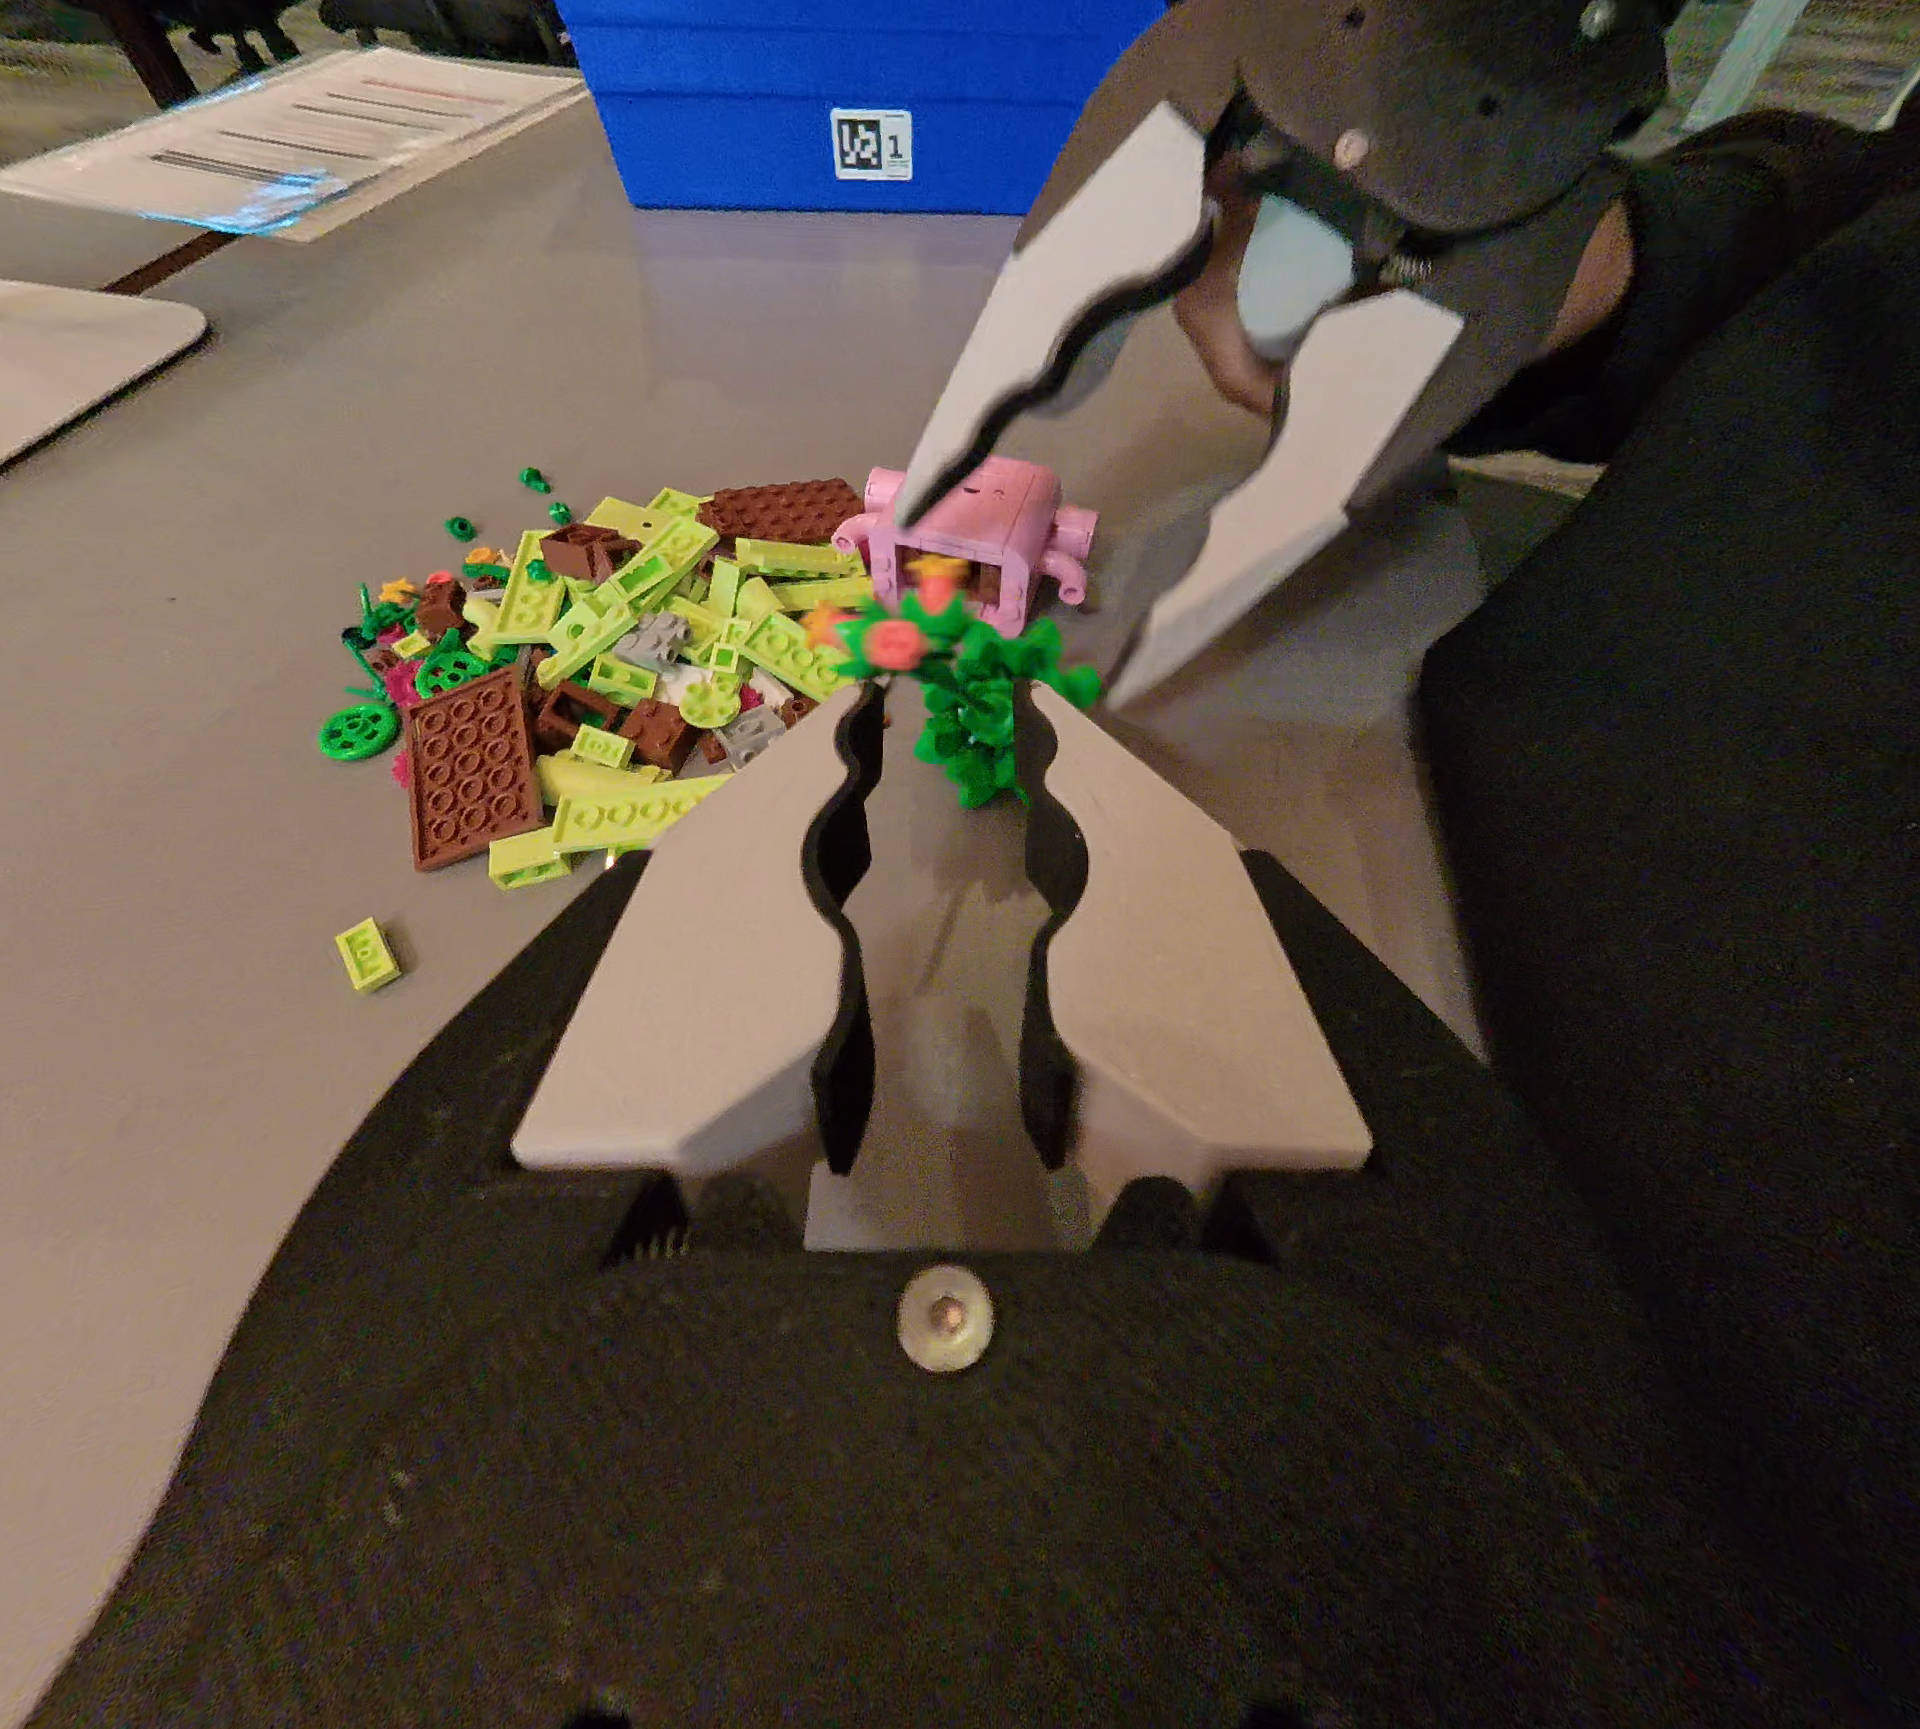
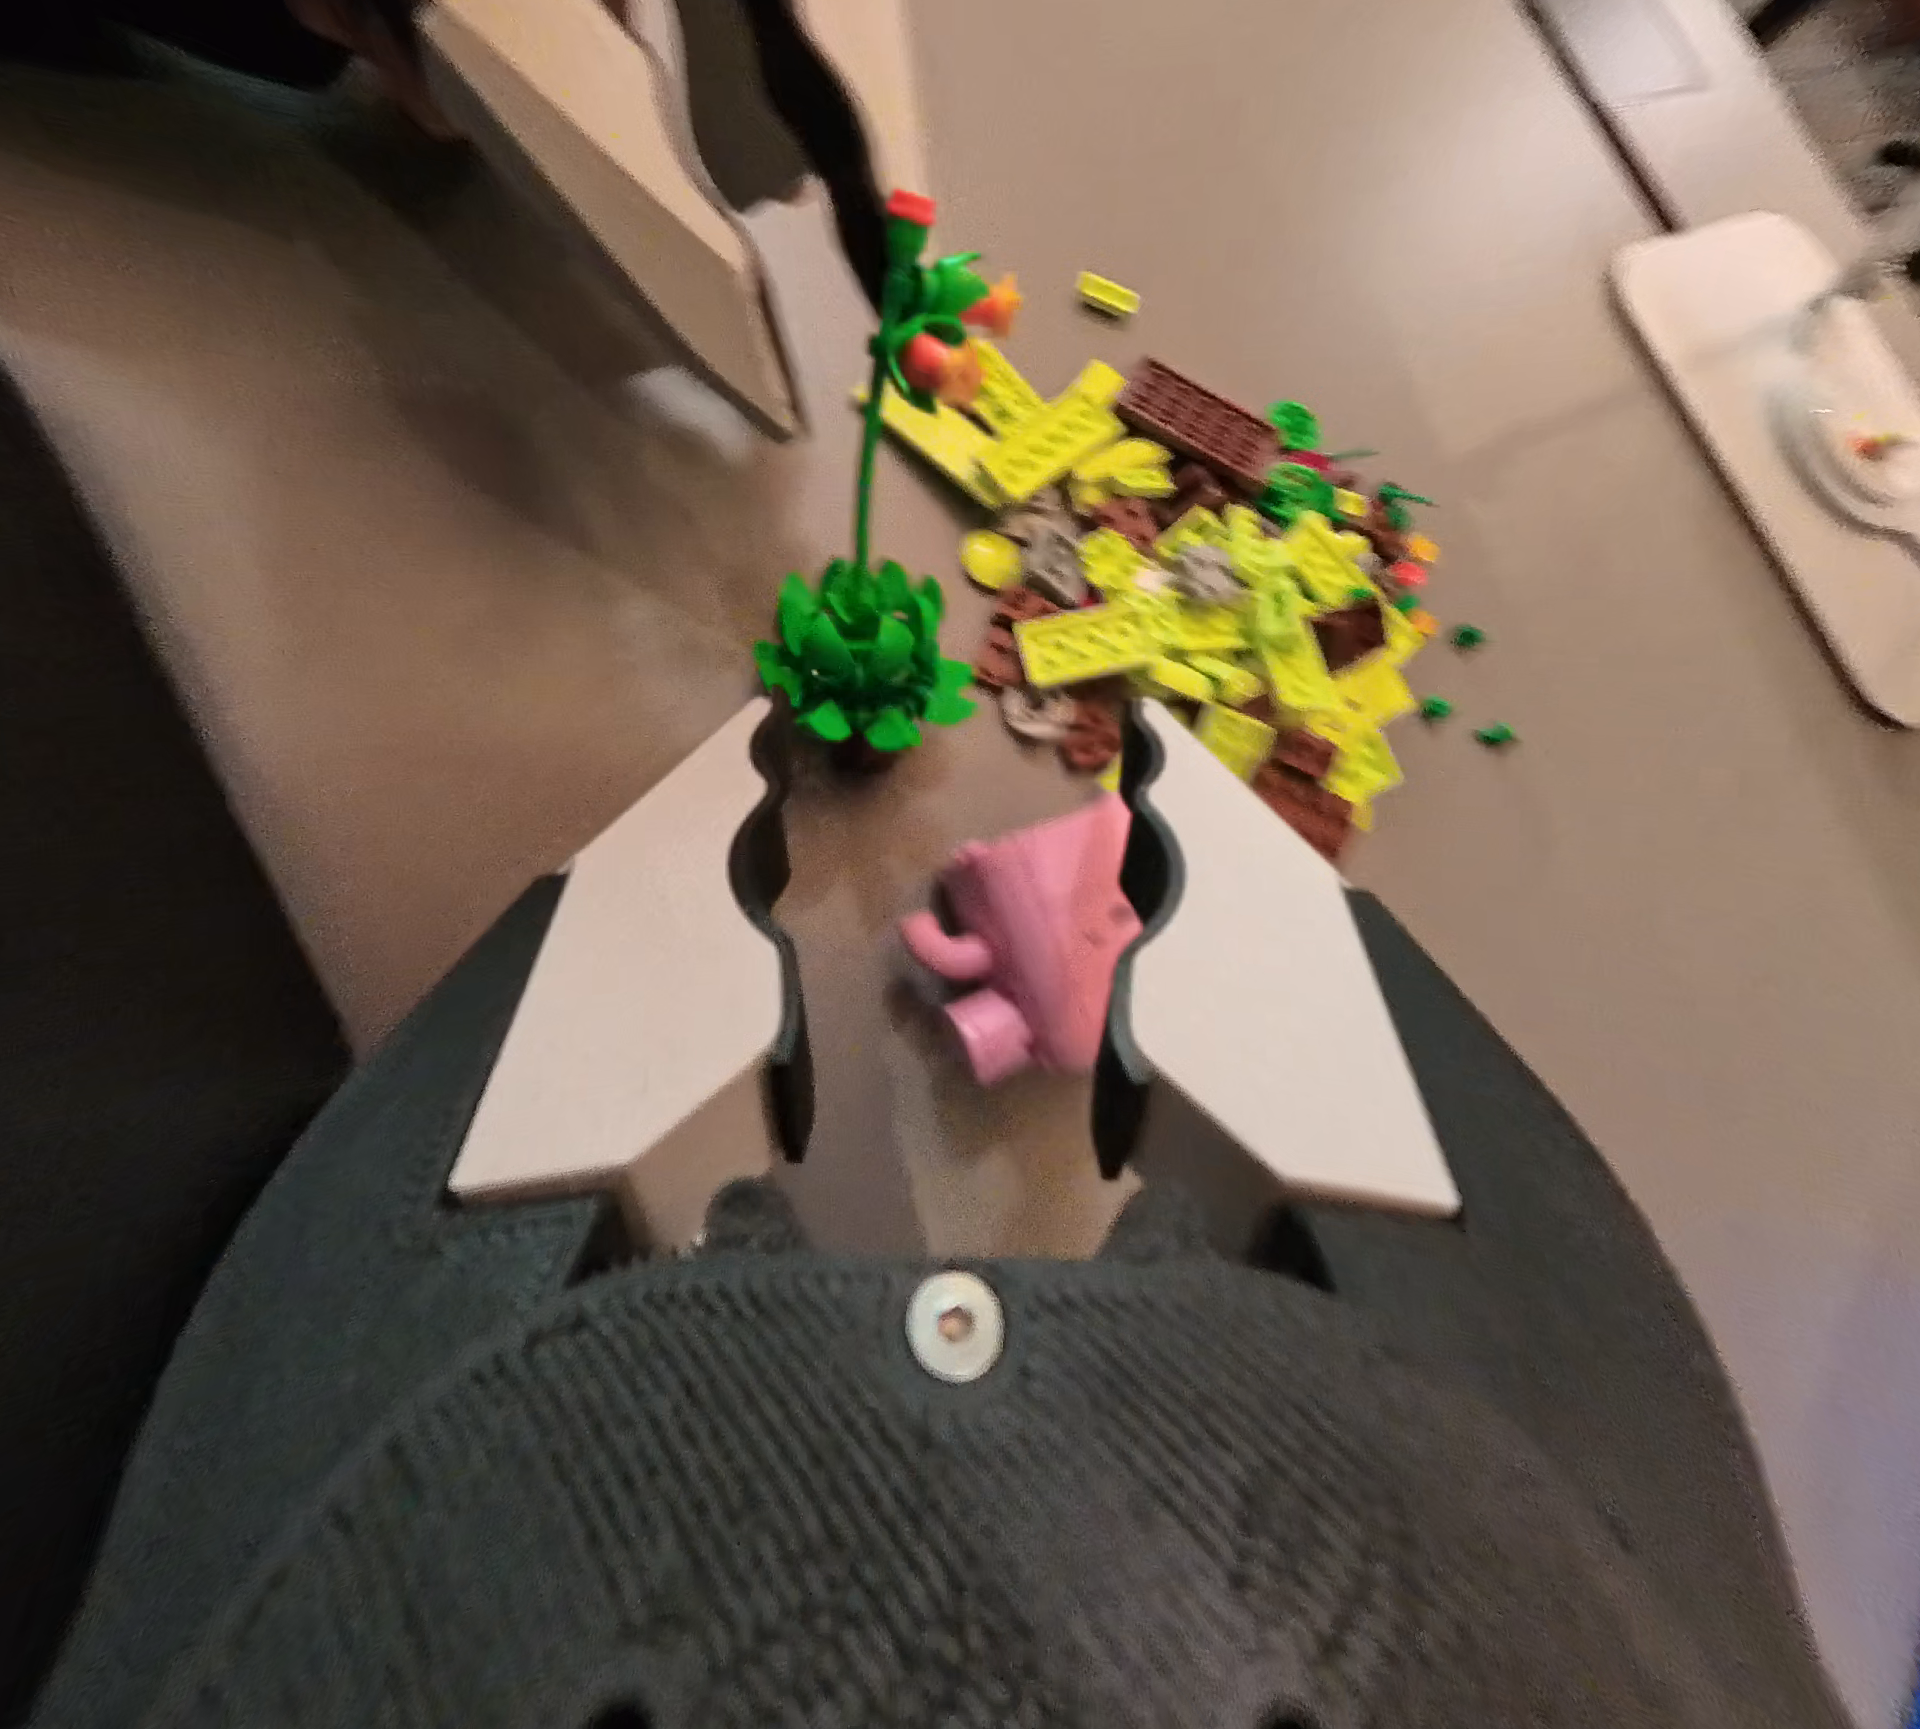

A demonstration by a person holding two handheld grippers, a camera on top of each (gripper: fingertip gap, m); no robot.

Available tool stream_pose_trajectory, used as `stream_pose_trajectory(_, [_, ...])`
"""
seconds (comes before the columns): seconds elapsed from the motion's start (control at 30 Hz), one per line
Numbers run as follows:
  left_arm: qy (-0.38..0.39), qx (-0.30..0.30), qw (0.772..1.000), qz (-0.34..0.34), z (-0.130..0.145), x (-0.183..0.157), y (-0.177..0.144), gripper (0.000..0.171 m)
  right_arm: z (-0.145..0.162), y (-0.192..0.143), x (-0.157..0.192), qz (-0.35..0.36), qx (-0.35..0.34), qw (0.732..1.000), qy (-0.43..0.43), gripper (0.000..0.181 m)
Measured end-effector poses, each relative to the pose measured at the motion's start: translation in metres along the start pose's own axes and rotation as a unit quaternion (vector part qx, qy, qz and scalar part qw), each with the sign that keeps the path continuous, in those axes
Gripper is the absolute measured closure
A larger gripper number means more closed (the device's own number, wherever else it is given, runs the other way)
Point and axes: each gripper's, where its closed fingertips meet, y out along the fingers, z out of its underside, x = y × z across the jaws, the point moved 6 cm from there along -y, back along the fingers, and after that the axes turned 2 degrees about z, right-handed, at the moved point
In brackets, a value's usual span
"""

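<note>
Right tool [image 2: 951, 713], jaws wide and empty, straddles the pink toy-brick creature [image 2: 1049, 931]; left tool [image 1: 951, 692], half open, flanks the green leafy toy-brick flower stem [image 2: 857, 651] without clamping it.

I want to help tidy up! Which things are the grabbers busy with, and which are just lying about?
By the grippers:
left gripper, open, at the green flower plant
right gripper, open, over the pink figure

Lying about:
brick pile
lone lime brick
blue bin
papers
</note>
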Motion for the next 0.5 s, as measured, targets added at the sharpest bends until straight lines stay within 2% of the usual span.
stream_pose_trajectory(0.1, [0.006, 0.012, 1.0, -0.002, 0.001, -0.001, 0.002, 0.149, 0.017, -0.017, -0.021, 0.048, -0.001, 0.999, 0.021, 0.109])
stream_pose_trajectory(0.2, [0.014, 0.031, 0.999, 0.0, 0.004, -0.003, 0.006, 0.148, 0.033, -0.023, -0.032, 0.059, 0.01, 0.996, 0.061, 0.103])
stream_pose_trajectory(0.33, [0.012, 0.047, 0.999, -0.004, 0.006, -0.002, 0.01, 0.146, 0.037, -0.016, -0.028, 0.035, 0.003, 0.995, 0.093, 0.098])
stream_pose_trajectory(0.47, [0.007, 0.048, 0.999, -0.007, 0.005, -0.001, 0.011, 0.147, 0.046, -0.003, -0.03, 0.045, 0.051, 0.993, 0.093, 0.091])
stream_pose_trajectory(0.5, [0.005, 0.05, 0.999, -0.006, 0.006, 0.0, 0.012, 0.147, 0.048, 0.0, -0.03, 0.04, 0.057, 0.993, 0.1, 0.095])
